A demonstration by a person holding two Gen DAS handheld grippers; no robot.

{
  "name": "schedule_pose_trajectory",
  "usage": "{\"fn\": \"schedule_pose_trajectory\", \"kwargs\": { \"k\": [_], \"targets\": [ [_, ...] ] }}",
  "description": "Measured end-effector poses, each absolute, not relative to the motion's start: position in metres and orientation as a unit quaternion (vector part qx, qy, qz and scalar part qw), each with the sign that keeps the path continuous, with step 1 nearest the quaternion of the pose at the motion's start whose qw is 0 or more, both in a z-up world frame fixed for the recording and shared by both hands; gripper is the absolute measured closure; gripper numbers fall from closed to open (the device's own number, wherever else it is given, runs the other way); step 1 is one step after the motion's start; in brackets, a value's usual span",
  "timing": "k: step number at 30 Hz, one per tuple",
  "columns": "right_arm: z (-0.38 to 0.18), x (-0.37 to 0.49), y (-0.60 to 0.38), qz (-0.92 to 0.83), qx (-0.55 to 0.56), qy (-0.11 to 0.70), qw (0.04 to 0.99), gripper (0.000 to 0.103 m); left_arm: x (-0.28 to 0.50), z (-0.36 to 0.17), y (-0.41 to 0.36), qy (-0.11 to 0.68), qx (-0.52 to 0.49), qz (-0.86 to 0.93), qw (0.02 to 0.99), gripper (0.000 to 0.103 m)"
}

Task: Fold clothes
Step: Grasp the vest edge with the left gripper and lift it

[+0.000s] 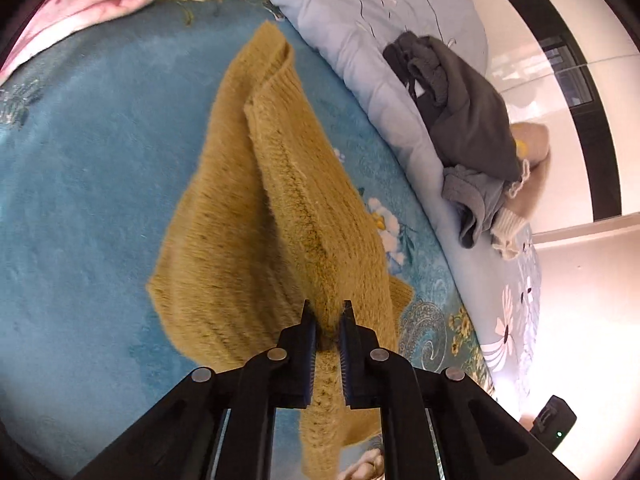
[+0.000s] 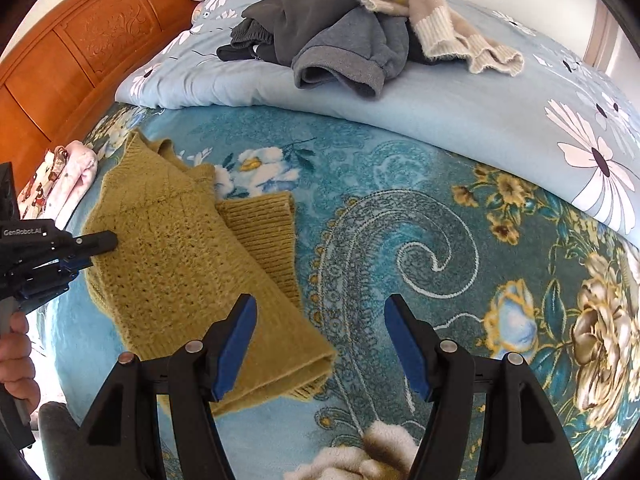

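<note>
While the left gripper (image 1: 328, 320) pinches a fold of the mustard knit sweater (image 1: 256, 216) tight between its blue pads, the fabric rises in a ridge straight up toward twelve o'clock in the left wrist view, the rest of the garment spread flat on the teal floral blanket (image 1: 80, 184). Over in the right wrist view, the right gripper (image 2: 320, 336) hangs with its jaws wide apart, nothing between them, its left finger just over the sweater's near corner at about seven o'clock. The sweater (image 2: 180, 248) lies out toward ten o'clock, and there at nine the left gripper (image 2: 86, 250) shows again, clamped on the sweater's edge, with the person's hand (image 2: 16, 360) on its handle. Farther out, at twelve o'clock, a light blue daisy-print duvet (image 2: 440, 112) carries a heap of grey and beige clothes (image 2: 348, 40). Beyond, at ten o'clock, stands the orange wooden headboard (image 2: 80, 52).
</note>
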State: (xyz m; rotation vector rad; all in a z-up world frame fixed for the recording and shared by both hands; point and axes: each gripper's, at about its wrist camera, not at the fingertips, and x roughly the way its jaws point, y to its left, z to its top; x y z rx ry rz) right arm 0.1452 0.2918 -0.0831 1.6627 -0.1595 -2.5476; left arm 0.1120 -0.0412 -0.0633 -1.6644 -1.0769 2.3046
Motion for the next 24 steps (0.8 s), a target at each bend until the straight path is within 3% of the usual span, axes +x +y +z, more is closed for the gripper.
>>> {"fn": "schedule_pose_trajectory", "kwargs": {
  "k": [4, 10, 24],
  "targets": [
    [-0.082, 0.143, 0.282, -0.835, 0.545, -0.052, 0.058, 0.035, 0.167, -0.060, -0.134, -0.348, -0.514, 0.783, -0.036, 0.093],
    [-0.095, 0.136, 0.261, -0.822, 0.561, -0.066, 0.078, 0.035, 0.236, -0.109, -0.234, -0.400, -0.507, 0.743, -0.176, 0.093],
    [-0.079, 0.082, 0.247, -0.806, 0.529, -0.234, 0.130, 0.035, 0.268, -0.148, -0.239, -0.453, -0.508, 0.713, -0.170, 0.092]
  ]
}}
